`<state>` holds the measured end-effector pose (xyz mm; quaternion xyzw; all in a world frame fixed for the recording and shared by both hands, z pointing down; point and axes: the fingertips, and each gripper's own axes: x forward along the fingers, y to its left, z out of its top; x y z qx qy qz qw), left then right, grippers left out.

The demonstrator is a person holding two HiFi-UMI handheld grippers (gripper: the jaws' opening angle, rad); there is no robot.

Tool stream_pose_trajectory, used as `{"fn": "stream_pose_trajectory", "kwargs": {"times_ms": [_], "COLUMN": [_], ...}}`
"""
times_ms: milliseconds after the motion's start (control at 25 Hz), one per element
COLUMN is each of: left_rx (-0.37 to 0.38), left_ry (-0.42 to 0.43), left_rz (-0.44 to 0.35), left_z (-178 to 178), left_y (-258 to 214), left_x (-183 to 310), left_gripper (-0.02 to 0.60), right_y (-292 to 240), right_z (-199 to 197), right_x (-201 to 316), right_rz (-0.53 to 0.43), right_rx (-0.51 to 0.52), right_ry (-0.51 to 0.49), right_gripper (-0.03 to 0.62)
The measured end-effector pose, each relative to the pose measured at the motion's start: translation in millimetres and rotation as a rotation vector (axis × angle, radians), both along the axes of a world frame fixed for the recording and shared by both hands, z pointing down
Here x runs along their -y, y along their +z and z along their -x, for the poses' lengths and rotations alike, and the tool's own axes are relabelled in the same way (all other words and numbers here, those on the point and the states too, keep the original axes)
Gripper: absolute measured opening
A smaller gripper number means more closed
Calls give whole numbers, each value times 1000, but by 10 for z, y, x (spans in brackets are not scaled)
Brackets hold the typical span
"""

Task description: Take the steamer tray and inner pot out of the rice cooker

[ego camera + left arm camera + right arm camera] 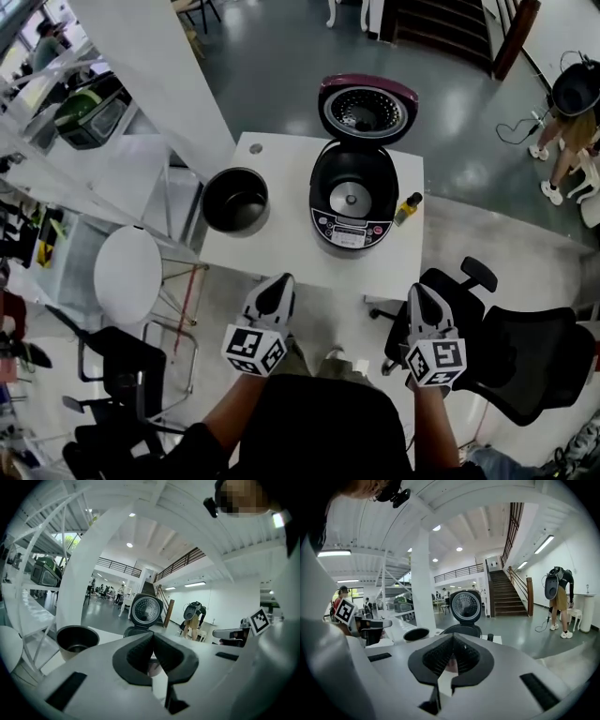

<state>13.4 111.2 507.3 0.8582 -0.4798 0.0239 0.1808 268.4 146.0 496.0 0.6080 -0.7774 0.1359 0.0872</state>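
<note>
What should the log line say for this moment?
left tool: shut, empty | right tool: shut, empty | pot: on table, left of cooker | cooker: lid open, no pot inside

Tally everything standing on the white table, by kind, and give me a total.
Rice cooker, lid open: 1
Inner pot: 1
Small bottle: 1
Total on the table: 3
</note>
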Motion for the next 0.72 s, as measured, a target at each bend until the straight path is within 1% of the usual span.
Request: {"fn": "stream_pose_trajectory", "kwargs": {"times_ms": [80,200,280,400,480,520,600,720], "left_rx": [40,39,37,41,33,14,-32,-53], "left_ry": [17,26,11,-36,-67,-73,-75,-77], "left_rz": [-27,-59,-81,-97,-88,-74,-44,-25], "left_z": [-106,-176,-61,244,338,337,270,141], "left_y": [-2,-22,-77,-147,-134,-109,-42,50], "left_x": [-197,-362,-380,-385,-391,-396,-419,-462], "left_gripper": [5,5,5,5,5,5,5,5], "right_y": [63,67,53,-1,-56,-74,-99,-122], "right_z": [-56,-159,-199,-215,-244,-248,-223,-189], "right_x": [-153,-333,-408,-506,-542,-547,-550,-567], "right_rz": [17,8,-4,-17,-32,-40,-51,-70], "right_rx": [0,-4,6,-3,-22,-30,-38,-31], "right_ry": [-4,-5,-1,1,0,-2,-11,-15], "right_gripper": [0,0,0,0,0,0,0,0]}}
